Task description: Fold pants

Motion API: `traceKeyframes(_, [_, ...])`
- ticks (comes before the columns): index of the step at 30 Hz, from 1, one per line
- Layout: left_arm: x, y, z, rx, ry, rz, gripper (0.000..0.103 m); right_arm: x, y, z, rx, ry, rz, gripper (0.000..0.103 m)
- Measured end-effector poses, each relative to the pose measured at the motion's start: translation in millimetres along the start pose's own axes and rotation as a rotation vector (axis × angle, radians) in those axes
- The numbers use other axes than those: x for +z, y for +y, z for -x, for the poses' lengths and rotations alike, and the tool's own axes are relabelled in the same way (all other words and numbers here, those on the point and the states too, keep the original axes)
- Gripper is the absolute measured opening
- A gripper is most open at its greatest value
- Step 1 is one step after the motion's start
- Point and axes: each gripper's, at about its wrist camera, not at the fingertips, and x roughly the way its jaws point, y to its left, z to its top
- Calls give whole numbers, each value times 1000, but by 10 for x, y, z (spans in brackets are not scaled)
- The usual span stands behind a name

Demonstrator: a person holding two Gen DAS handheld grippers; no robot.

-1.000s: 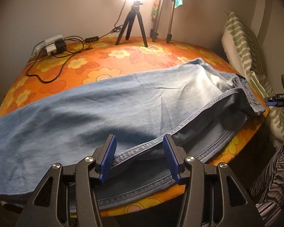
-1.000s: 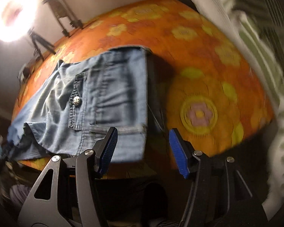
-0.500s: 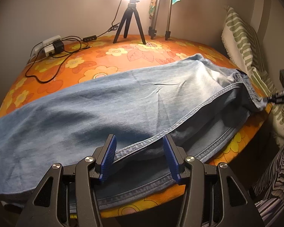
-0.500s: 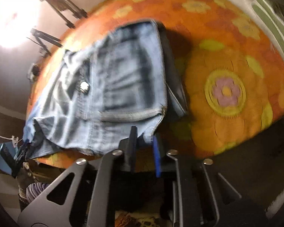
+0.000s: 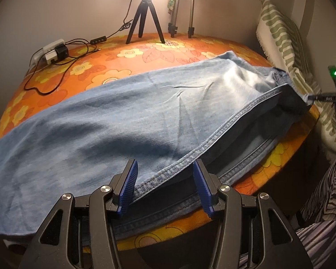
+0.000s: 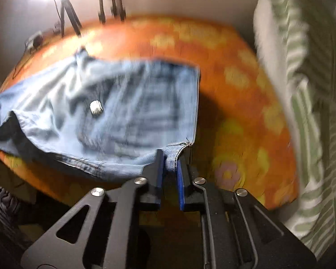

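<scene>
Light blue jeans (image 5: 127, 121) lie lengthwise across an orange flowered table (image 5: 114, 53), one leg folded over the other. My left gripper (image 5: 164, 186) is open, its blue pads either side of the stitched edge of the upper leg at the near table edge. In the right wrist view the waist end of the jeans (image 6: 123, 112) with its metal button (image 6: 95, 108) shows, blurred by motion. My right gripper (image 6: 169, 168) is shut on the near waistband corner and holds it lifted. That right gripper also shows far right in the left wrist view (image 5: 324, 97).
A lamp tripod (image 5: 144, 18) and a second stand (image 5: 181, 9) are at the table's back, with a power strip and cables (image 5: 53, 52) at back left. A green-striped cushion (image 5: 286, 51) leans at the right. Striped fabric (image 5: 324, 201) lies beyond the table's right edge.
My right gripper went from open to shut on the waistband corner and now lifts it while swinging. My left gripper stayed open and edged closer over the leg's edge.
</scene>
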Motion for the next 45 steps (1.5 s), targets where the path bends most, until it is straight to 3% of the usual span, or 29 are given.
traceKeyframes(3, [47,7,70,3,-12,-2,50,43,-218,81,96,-19,-66,19])
traceKeyframes(4, [62,0,79,5,-17,-1,50,102,-281,127,106,-44,-82,29])
traceKeyframes(5, [87,4,97,12,-24,-1,50,157,-324,144,110,-60,-93,48])
traceKeyframes(7, [124,15,101,28,-32,4,50,332,-451,144,141,-110,-135,62])
traceKeyframes(10, [148,67,82,55,-32,29,50,650,-647,-68,171,-140,-201,63])
traceKeyframes(14, [109,121,53,101,-15,36,50,958,-773,-561,203,-113,-236,63])
traceKeyframes(17, [77,205,-8,121,2,67,50,1038,-847,-865,202,-87,-228,63])
traceKeyframes(24, [71,326,-160,140,25,111,50,1109,-880,-1153,358,-94,-235,63])
traceKeyframes(25, [71,330,-168,141,25,113,50,1120,-844,-1165,399,-86,-230,60])
traceKeyframes(27, [68,350,-188,142,26,119,50,1141,-751,-1140,404,-89,-195,43])
traceKeyframes(28, [64,360,-200,144,28,123,50,1158,-685,-1111,416,-87,-170,24])
traceKeyframes(32, [49,379,-241,142,36,131,50,1278,-479,-813,317,-143,-70,17])
traceKeyframes(36, [40,363,-250,139,35,124,50,1499,-317,-503,79,-235,106,15])
traceKeyframes(41, [14,338,-194,134,30,120,50,1534,-105,-958,-131,-146,255,16])
traceKeyframes(45, [-28,260,-50,143,14,87,50,1576,-219,-956,-182,-128,196,22])
